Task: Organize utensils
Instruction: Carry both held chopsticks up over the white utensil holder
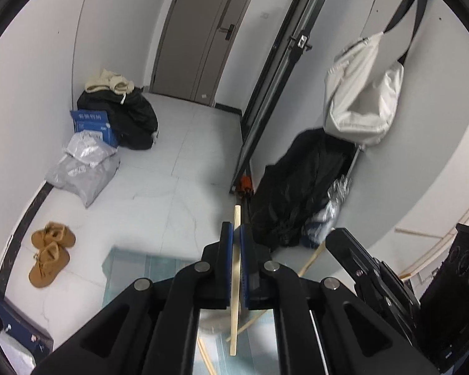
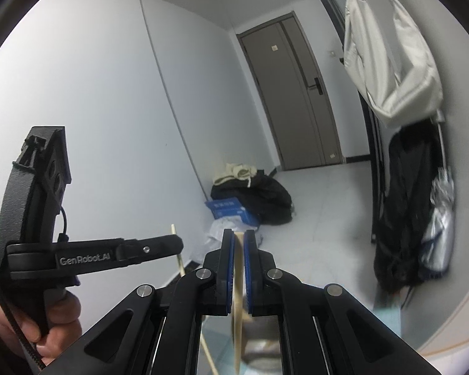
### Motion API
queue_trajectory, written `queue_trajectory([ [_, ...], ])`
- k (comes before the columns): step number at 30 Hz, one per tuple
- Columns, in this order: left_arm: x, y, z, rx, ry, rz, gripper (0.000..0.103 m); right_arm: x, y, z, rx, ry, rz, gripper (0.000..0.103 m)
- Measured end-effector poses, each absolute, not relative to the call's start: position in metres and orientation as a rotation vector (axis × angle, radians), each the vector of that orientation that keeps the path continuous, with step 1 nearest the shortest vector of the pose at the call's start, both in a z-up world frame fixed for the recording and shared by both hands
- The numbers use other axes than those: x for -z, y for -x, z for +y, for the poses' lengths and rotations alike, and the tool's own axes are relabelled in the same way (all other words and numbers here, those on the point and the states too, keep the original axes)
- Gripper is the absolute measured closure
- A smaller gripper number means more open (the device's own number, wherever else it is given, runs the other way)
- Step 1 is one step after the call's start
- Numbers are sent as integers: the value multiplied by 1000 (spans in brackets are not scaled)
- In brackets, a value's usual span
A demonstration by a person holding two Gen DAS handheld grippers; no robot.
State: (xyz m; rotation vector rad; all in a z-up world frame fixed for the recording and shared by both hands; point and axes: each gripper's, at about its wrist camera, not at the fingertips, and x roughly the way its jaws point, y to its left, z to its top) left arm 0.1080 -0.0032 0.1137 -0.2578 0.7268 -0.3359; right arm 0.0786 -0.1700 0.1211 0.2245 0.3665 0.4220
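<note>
The left gripper (image 1: 237, 229) is clamped on a pale wooden chopstick (image 1: 235, 281), which runs lengthwise between its blue pads and pokes out past the tips. The right gripper (image 2: 239, 234) is likewise closed on a second chopstick (image 2: 238, 284), held edge-on between its pads. Both tools are up in the air, side by side and apart, with bare wall and open floor ahead of them.

From the left wrist, more loose chopsticks (image 1: 309, 261) lie below on a pale blue-green surface (image 1: 131, 265) (its near edge shows just under the jaws). Beyond is grey tiled floor (image 1: 178, 156), clear down the middle toward the grey door (image 1: 203, 31). Along the left wall sit brown slippers (image 1: 48, 251), grey parcels (image 1: 81, 168), a blue box (image 1: 92, 125) and a black bag (image 1: 131, 118); on the right hang a white bag (image 1: 359, 93) and dark clothing (image 1: 297, 184).

Only the right wrist shows the person's hand (image 2: 56, 322) gripping the left tool's handle, and 1 chopstick tip (image 2: 173, 228) rising past it.
</note>
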Motion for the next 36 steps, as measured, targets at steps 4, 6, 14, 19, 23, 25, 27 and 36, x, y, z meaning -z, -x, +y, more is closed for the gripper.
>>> queue_trajectory([
  [4,-116,-131,-4,352,274,721,102,-133,-105,-171,-415,-201,338,98],
  [6,-114,-141,-3,356,283,727,102,-133,-114,-171,-409,-187,319,98],
  [14,-101,-161,1,328,263,652,102,-115,-145,-169,-382,-161,303,98],
  [19,-86,-162,2,341,225,594,102,-100,-152,-168,-384,-167,311,98],
  [23,-77,-158,3,389,211,570,102,-92,-149,-167,-400,-162,308,98],
  [25,-76,-156,2,403,191,554,102,-89,-147,-169,-406,-162,308,98],
  [27,-76,-154,2,412,184,542,102,-84,-142,-169,-408,-145,296,98],
  [36,-66,-147,-5,414,151,568,102,-59,-135,-164,-427,-99,331,98],
])
